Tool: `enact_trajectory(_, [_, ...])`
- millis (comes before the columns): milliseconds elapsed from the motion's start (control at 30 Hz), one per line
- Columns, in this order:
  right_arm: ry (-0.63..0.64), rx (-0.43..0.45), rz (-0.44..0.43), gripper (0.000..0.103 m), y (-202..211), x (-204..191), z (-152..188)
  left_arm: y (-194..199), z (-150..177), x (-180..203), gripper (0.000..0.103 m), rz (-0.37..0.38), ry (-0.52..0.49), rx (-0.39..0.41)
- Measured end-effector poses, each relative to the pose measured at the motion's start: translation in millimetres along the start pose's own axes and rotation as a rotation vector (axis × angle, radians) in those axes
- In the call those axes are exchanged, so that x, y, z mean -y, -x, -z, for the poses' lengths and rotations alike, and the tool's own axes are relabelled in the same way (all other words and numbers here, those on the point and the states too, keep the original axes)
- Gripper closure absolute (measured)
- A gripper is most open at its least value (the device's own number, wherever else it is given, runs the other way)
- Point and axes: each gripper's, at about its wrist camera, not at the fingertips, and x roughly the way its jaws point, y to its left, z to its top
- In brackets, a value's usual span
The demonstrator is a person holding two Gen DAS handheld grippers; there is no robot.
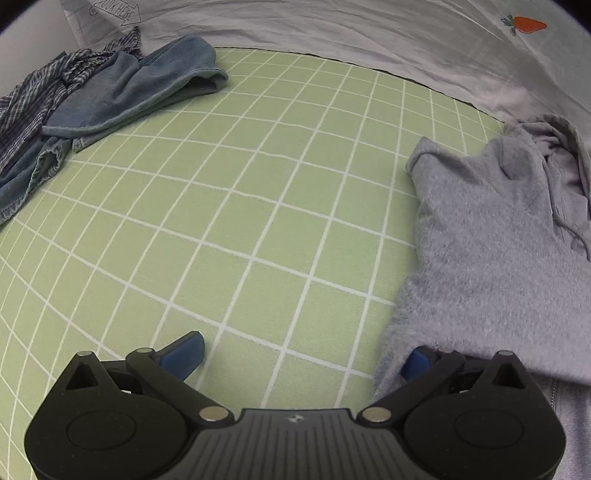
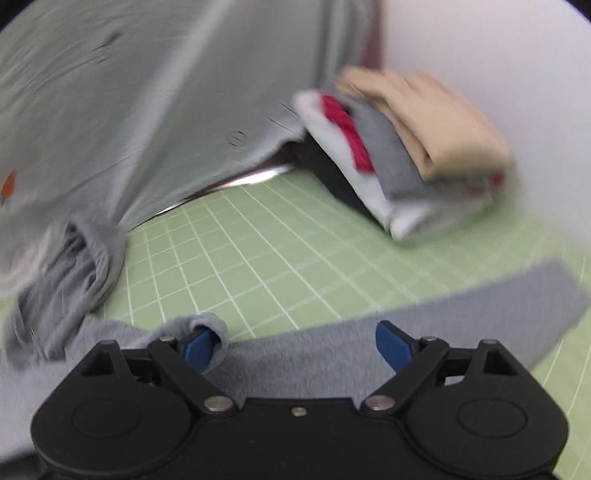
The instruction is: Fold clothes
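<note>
A fuzzy grey hoodie (image 1: pixel 491 236) lies on the green grid mat (image 1: pixel 236 206) at the right of the left wrist view. My left gripper (image 1: pixel 303 354) is open at the hoodie's near left edge; its right fingertip sits under the fabric edge, its left one over bare mat. In the blurred right wrist view the same hoodie (image 2: pixel 317 354) stretches across the front, with a sleeve running right. My right gripper (image 2: pixel 295 347) is open above it, and a fold of fabric curls around its left fingertip.
A blue denim garment (image 1: pixel 122 92) and a plaid shirt (image 1: pixel 37 96) lie crumpled at the mat's far left. A stack of folded clothes (image 2: pixel 406 155) stands at the far right. A grey sheet (image 1: pixel 369 33) with a carrot print lies behind the mat.
</note>
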Motion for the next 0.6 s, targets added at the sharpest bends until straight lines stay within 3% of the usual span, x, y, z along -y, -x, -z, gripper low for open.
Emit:
enact_trajectory(67, [-0.127,-0.097,0.000,0.012,-13,21,6,1,0,2,0.000,-0.002,-0.002,0.003])
enact_trajectory(133, [0.001,-0.096,0.022,0.012,-11,11,17,0,0,1,0.000,0.000,0.000,0.002])
enact_trajectory(200, [0.207,-0.063,0.045,0.012,-3,-10,30,0,-1,0,0.000,0.003,-0.001,0.001])
enact_trajectory(400, [0.691,0.032,0.028,0.012,11,-58,57,0,0,-1,0.000,0.002,-0.001,0.006])
enact_trajectory(533, [0.833,0.045,-0.010,0.013,8,-75,64,0,0,-1,0.000,0.001,0.000,0.011])
enact_trajectory(600, [0.897,0.049,-0.031,0.021,6,-83,68,1,0,-1,0.000,0.001,0.000,0.014])
